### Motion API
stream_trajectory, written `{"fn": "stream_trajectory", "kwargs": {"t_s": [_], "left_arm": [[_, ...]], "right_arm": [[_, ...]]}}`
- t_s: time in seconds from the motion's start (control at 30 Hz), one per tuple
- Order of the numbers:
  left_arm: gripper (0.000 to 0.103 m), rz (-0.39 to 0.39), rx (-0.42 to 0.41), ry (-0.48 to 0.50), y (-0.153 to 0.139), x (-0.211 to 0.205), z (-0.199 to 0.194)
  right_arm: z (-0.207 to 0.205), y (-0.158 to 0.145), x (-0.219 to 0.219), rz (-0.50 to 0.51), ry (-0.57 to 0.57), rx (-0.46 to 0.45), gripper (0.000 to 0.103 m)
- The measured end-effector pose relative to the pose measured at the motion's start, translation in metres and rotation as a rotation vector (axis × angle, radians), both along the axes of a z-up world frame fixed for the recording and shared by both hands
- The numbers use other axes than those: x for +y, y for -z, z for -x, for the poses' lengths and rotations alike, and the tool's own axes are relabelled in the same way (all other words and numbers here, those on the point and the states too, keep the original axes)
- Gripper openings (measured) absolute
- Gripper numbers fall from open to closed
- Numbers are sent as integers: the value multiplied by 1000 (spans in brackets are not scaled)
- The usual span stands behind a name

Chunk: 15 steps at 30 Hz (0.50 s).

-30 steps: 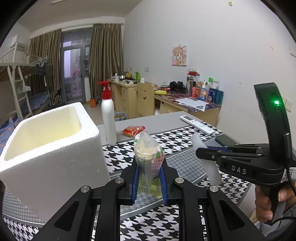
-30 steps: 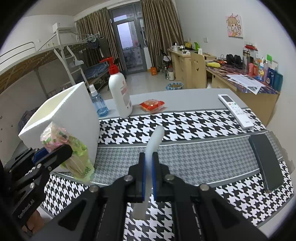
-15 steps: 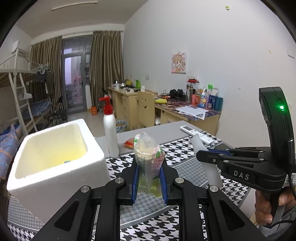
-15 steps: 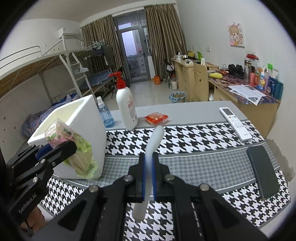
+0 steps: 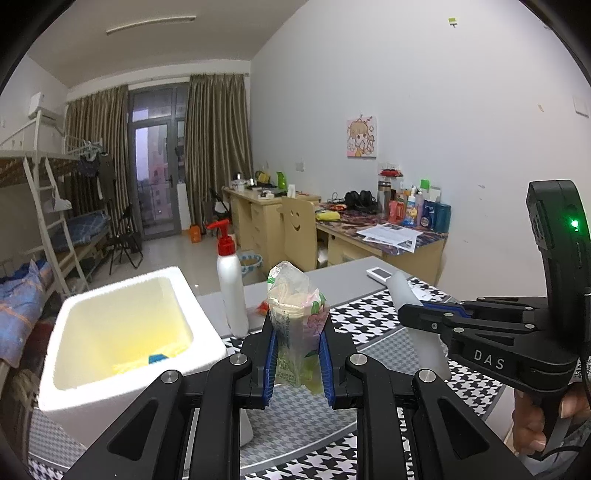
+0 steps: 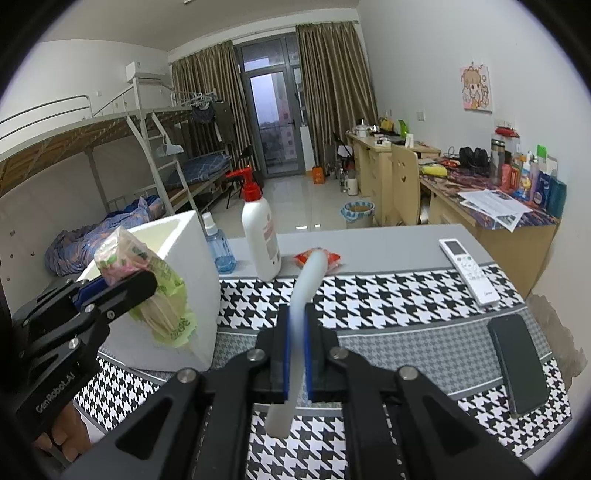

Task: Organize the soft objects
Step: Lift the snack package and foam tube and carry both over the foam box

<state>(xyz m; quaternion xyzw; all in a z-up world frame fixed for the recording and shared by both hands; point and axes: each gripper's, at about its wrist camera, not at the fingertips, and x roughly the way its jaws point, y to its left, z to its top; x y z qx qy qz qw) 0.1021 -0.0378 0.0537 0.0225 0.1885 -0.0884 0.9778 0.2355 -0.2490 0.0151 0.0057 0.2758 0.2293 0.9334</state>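
Left wrist view: left gripper (image 5: pixel 297 360) clamping snack bag (image 5: pixel 295 325), right gripper (image 5: pixel 412 317) pinching white tube (image 5: pixel 413 325); both carrying toward foam box (image 5: pixel 207 325) lower left, release inside likely next.

White walls (image 5: pixel 424 92) close in a narrow dormitory room under a white ceiling with an unlit tube lamp (image 5: pixel 150 25). At the far end a glass balcony door (image 6: pixel 275 122) lets in dull daylight between brown curtains (image 6: pixel 334 96). A white metal bunk bed (image 6: pixel 110 140) with a ladder (image 5: pixel 48 221) runs along one side, blue bedding on its lower bunk. Opposite stand pale wooden desks (image 6: pixel 373 162) and a wooden chair (image 5: pixel 299 236) with a smiling face cut into its back. A cartoon picture (image 5: pixel 361 136) hangs on the wall above a cluttered worktop (image 6: pixel 491 195). The tiled floor (image 6: pixel 295 206) shines, and a small waste bin (image 6: pixel 357 213) sits on it
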Motion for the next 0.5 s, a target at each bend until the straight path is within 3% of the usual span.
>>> {"fn": "stream_trajectory", "kwargs": {"t_s": [0.5], "left_arm": [[21,-13,-45,-35,-17,7,-1]], "right_arm": [[2,-16,7,-12,-28,-49,9]]}}
